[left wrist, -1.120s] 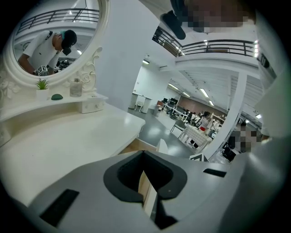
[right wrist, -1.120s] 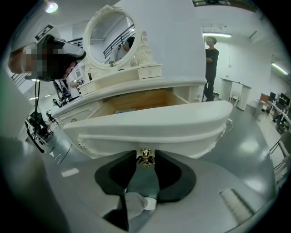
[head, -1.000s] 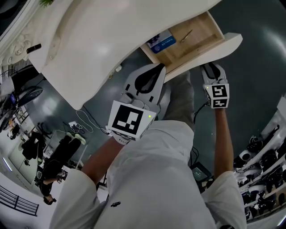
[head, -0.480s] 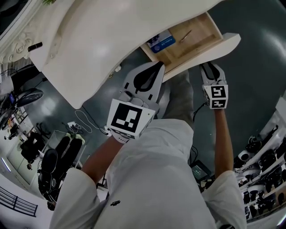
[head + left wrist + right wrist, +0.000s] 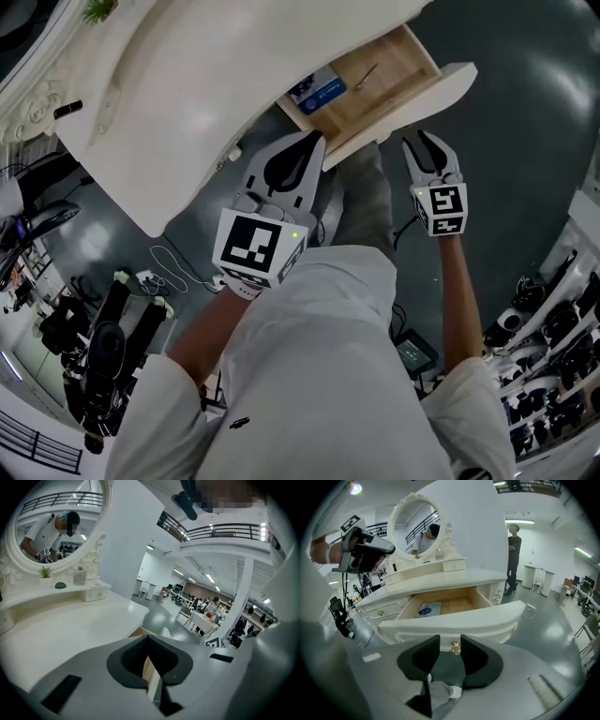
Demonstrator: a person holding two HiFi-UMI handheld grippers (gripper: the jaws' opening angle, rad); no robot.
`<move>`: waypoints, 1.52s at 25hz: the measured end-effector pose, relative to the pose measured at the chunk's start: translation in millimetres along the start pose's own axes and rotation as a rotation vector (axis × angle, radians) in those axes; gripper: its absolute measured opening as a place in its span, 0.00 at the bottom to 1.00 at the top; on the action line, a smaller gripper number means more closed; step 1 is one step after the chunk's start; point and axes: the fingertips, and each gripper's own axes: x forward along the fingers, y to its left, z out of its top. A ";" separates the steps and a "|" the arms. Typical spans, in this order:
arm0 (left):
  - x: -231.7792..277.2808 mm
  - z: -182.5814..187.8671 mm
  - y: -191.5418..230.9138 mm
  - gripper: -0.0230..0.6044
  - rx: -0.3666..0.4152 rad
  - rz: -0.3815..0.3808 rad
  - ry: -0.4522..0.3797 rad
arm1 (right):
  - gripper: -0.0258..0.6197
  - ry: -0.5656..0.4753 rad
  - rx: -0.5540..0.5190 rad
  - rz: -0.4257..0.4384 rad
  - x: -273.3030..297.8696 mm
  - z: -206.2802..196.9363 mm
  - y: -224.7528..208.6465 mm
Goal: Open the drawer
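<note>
Now drawer (image 5: 401,67) out — blue booklet (image 5: 316,90) inside; right hand-held gripper (image 5: 419,142) parted, empty; left hand-held gripper (image 5: 312,142) closed.

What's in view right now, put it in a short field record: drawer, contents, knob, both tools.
drawer: open, pulled well out of the white dressing table
contents: blue packet; a thin stick-like item
knob: gold, on the drawer front, seen through the right tool's gap, not gripped
right tool: jaws apart, empty
left tool: jaws together, empty
</note>
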 end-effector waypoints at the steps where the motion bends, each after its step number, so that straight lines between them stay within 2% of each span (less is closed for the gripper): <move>1: -1.4 1.7 -0.8 0.05 0.001 -0.002 -0.005 | 0.27 -0.007 -0.001 -0.002 -2.9 4.0 0.5; 13: -24.1 22.6 1.2 0.05 -0.001 0.011 -0.055 | 0.27 -0.059 0.006 -0.041 -33.7 51.0 11.3; 28: -62.1 40.4 3.7 0.05 -0.012 0.037 -0.119 | 0.25 -0.138 -0.026 -0.046 -65.9 107.8 45.4; 38: -87.7 45.8 1.8 0.05 -0.020 0.052 -0.161 | 0.11 -0.183 -0.129 -0.039 -89.0 155.2 81.0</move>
